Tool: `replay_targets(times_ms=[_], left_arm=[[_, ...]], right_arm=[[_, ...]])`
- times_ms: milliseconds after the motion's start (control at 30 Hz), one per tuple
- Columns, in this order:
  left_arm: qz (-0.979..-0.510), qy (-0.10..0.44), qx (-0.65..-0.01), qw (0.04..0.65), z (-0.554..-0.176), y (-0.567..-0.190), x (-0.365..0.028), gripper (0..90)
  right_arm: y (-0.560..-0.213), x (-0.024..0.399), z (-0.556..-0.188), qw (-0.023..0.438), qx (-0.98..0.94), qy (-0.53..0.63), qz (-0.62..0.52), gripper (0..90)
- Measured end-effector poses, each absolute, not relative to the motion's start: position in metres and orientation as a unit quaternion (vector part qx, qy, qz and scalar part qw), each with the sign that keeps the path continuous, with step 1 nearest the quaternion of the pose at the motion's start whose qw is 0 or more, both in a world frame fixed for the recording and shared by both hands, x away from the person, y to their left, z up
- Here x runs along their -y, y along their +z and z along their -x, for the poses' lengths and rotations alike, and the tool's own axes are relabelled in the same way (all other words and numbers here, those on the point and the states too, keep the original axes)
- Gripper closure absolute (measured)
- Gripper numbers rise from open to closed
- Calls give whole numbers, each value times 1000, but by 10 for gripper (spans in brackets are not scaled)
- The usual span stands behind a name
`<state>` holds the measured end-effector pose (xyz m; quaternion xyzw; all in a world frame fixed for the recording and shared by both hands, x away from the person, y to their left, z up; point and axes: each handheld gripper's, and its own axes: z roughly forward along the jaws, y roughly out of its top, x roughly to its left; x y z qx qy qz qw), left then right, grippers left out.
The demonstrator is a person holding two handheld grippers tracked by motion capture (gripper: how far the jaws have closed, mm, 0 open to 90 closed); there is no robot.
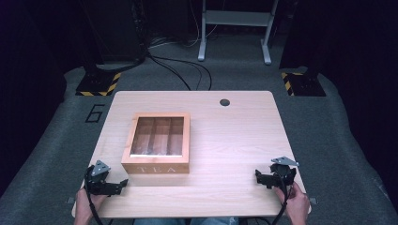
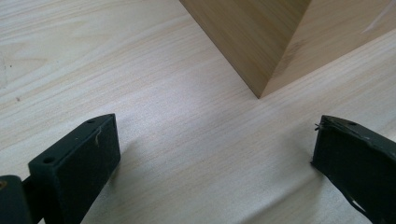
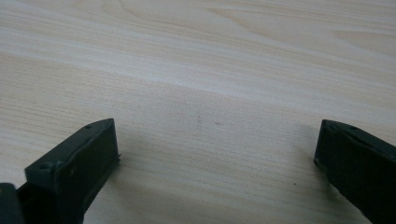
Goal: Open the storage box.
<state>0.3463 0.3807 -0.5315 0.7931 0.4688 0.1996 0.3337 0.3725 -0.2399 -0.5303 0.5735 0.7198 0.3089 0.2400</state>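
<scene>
Tea box [image 1: 156, 142] beside open left gripper [image 1: 123, 183]

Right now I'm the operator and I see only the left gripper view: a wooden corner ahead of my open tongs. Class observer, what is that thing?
Observer: It's a wooden tea box with TEA lettered on its near side.
Operator: Is its lid open?
Observer: No, the lid with its clear window lies closed; the high view shows three compartments through it.
Operator: Where's my other hand?
Observer: The right gripper sits near the table's near right corner, well apart from the box, tongs open with nothing between them.
Operator: And my left gripper?
Observer: Just off the box's near left corner.
</scene>
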Motion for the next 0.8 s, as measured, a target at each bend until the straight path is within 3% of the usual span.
replay_targets(times_ms=[800], left_arm=[[-770, 215, -440, 409, -341, -492, -372, 1]], right_arm=[[-530, 240, -372, 239, -720, 309, -573, 0]])
